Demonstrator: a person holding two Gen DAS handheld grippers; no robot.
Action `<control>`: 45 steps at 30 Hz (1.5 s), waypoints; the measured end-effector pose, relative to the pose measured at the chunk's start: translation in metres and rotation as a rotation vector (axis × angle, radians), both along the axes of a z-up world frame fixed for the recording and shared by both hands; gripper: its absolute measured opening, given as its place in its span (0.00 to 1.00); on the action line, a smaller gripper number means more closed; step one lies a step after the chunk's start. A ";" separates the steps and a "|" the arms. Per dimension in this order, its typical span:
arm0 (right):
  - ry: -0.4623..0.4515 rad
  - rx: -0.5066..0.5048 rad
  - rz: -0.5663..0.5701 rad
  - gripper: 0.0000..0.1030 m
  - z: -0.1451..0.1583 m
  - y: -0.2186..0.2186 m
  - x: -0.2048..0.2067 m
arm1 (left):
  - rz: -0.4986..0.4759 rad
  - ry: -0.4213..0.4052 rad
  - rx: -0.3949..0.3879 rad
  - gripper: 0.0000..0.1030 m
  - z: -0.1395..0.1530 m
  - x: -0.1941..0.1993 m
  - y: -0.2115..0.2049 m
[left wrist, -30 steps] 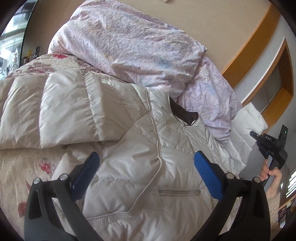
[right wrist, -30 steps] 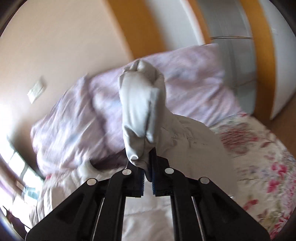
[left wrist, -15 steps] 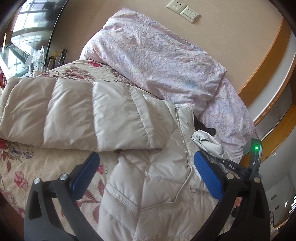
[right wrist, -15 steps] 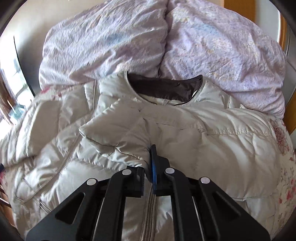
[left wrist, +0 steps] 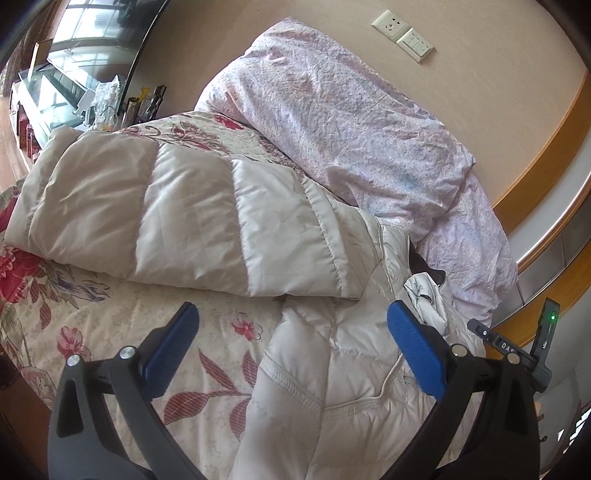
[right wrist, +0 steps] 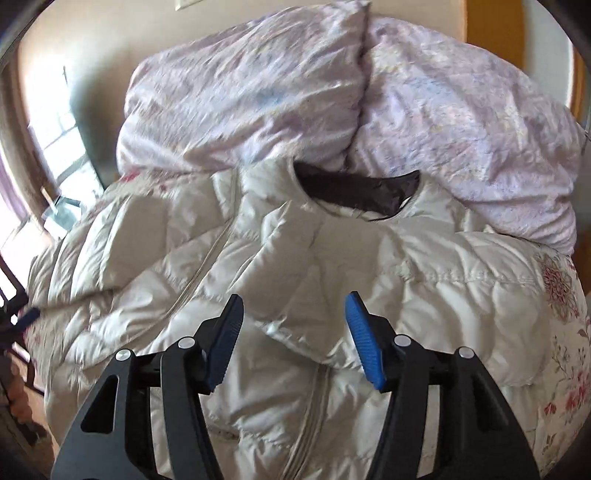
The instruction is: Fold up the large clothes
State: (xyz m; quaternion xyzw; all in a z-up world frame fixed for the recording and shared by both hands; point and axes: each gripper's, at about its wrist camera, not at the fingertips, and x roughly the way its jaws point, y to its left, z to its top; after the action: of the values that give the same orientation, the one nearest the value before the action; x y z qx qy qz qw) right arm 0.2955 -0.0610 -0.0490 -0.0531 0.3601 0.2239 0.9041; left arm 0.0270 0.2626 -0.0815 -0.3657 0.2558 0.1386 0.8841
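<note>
Both tongs hang released over the bed: the right tongs [right wrist: 293, 339] straddle the puffer jacket's [right wrist: 424, 295] folded-in sleeve, while the left tongs [left wrist: 291, 354] gape above its hem, its other sleeve [left wrist: 184, 218] stretched beyond.

lilac duvet [left wrist: 354, 122] heaped by wall, floral bedspread [left wrist: 207, 373], wall sockets [left wrist: 402, 35]

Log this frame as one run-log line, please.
left gripper: open, empty | right gripper: open, empty | puffy cream quilted jacket: one sleeve lies folded across front, other sleeve spread on floral bedspread
</note>
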 end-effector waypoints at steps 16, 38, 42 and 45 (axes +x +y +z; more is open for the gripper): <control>0.144 -0.209 -0.073 0.56 -0.079 0.048 0.047 | 0.226 -0.042 -0.241 0.91 -0.032 -0.035 0.051; 0.140 -0.154 -0.069 0.57 -0.078 0.042 0.046 | 0.525 -0.116 -0.453 0.57 -0.063 -0.055 0.120; 0.138 -0.154 -0.070 0.57 -0.078 0.042 0.046 | 0.556 -0.115 -0.440 0.49 -0.063 -0.058 0.128; 0.138 -0.150 -0.071 0.57 -0.078 0.042 0.045 | 0.557 -0.119 -0.438 0.36 -0.067 -0.059 0.133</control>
State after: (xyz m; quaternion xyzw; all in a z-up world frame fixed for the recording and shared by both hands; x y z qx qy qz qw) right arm 0.3406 -0.0187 -0.1268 -0.0924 0.4391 0.1670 0.8779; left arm -0.0321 0.3952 -0.1486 -0.6097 0.1180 0.2945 0.7263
